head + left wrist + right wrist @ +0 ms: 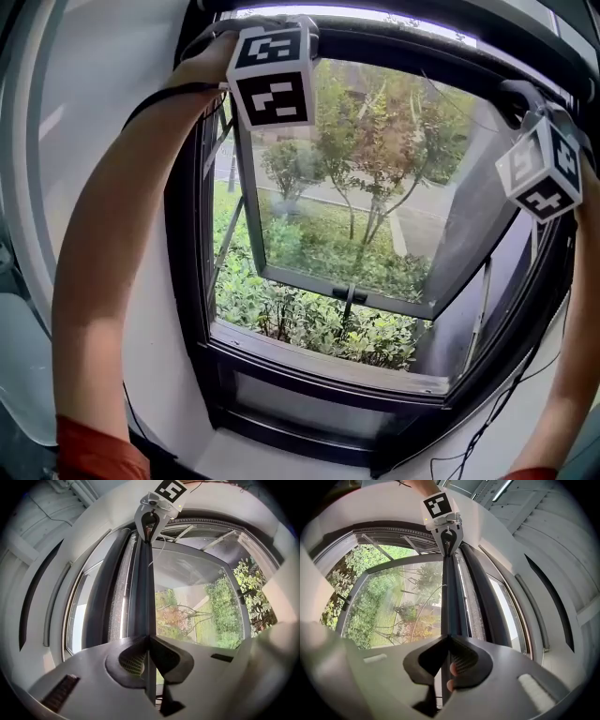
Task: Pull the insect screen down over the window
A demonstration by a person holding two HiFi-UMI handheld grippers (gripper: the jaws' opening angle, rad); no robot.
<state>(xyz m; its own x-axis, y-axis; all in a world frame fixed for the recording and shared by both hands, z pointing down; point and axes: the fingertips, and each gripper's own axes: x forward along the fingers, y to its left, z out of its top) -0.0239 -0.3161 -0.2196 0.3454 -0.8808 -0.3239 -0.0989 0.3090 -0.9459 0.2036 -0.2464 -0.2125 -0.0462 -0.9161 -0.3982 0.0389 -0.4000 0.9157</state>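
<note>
Grips are tight: my left tongs (150,656) and right tongs (449,660) pinch the thin dark insect screen bar (145,597) at the top of the black window frame (187,281); it seems light and stiff, best held near both ends.

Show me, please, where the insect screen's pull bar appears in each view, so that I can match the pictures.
Head view: the pull bar looks to be the dark strip across the window's top, between the two marker cubes.
Left gripper view: upright at centre, clamped in the left gripper.
Right gripper view: upright at centre, clamped in the right gripper.
Shared landmark: the tilted-open window sash, with trees behind it.
</note>
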